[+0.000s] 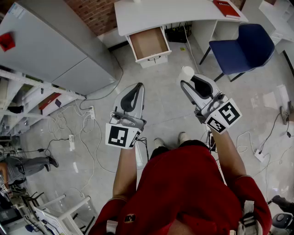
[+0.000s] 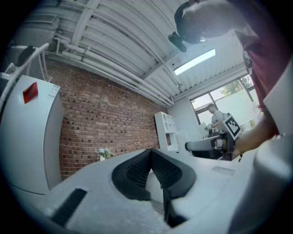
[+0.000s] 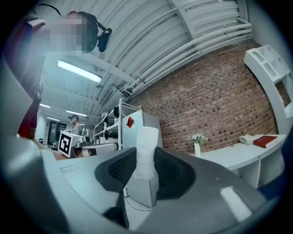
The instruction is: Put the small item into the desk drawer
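The desk drawer stands pulled out and empty under the white desk, at the top of the head view. My right gripper is held over the floor in front of the desk, shut on a small white roll-shaped item. In the right gripper view the item stands upright between the black pads and pokes out above them. My left gripper is held level beside it, a little to the left. Its jaws meet at the tip with nothing between them.
A blue chair stands to the right of the desk, and a red book lies on the desk top. A grey cabinet and shelves fill the left. Cables and a power strip lie on the floor. Another person stands at the far left.
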`<act>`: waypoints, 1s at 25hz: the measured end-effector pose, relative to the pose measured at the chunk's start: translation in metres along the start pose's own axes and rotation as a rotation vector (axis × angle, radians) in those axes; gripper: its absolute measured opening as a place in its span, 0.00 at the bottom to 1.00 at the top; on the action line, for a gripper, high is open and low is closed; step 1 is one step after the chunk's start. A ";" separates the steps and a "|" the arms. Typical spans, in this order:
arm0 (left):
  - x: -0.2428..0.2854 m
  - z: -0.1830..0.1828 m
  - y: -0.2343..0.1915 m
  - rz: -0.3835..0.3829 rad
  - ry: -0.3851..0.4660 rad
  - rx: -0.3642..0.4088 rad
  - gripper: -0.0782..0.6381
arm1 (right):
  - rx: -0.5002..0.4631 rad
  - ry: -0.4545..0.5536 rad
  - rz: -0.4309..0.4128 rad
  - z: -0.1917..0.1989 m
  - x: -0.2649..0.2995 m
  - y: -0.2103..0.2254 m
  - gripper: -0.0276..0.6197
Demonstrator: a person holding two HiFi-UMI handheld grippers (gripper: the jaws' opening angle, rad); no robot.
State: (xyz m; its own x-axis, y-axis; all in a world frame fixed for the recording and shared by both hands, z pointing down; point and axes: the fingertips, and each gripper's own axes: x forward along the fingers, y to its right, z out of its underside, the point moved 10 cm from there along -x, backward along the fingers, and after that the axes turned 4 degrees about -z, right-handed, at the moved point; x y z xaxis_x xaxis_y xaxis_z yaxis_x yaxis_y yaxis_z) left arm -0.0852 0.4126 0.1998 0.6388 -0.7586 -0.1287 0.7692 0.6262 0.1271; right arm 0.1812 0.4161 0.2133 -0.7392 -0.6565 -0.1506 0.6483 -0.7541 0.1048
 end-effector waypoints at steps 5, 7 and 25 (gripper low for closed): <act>0.004 0.001 0.012 -0.010 -0.005 0.004 0.12 | 0.015 0.005 -0.018 0.001 -0.010 0.005 0.25; 0.008 0.001 0.018 -0.014 -0.013 0.010 0.12 | 0.018 0.007 -0.019 0.002 -0.015 0.011 0.25; 0.074 0.002 0.064 -0.087 -0.060 0.045 0.12 | 0.034 0.006 -0.066 -0.001 -0.055 0.093 0.25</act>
State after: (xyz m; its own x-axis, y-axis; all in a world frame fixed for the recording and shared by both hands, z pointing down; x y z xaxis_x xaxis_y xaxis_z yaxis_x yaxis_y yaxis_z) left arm 0.0113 0.3962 0.2000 0.5663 -0.8201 -0.0822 0.8195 0.5496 0.1623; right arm 0.2823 0.3818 0.2303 -0.7788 -0.6053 -0.1645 0.5916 -0.7960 0.1281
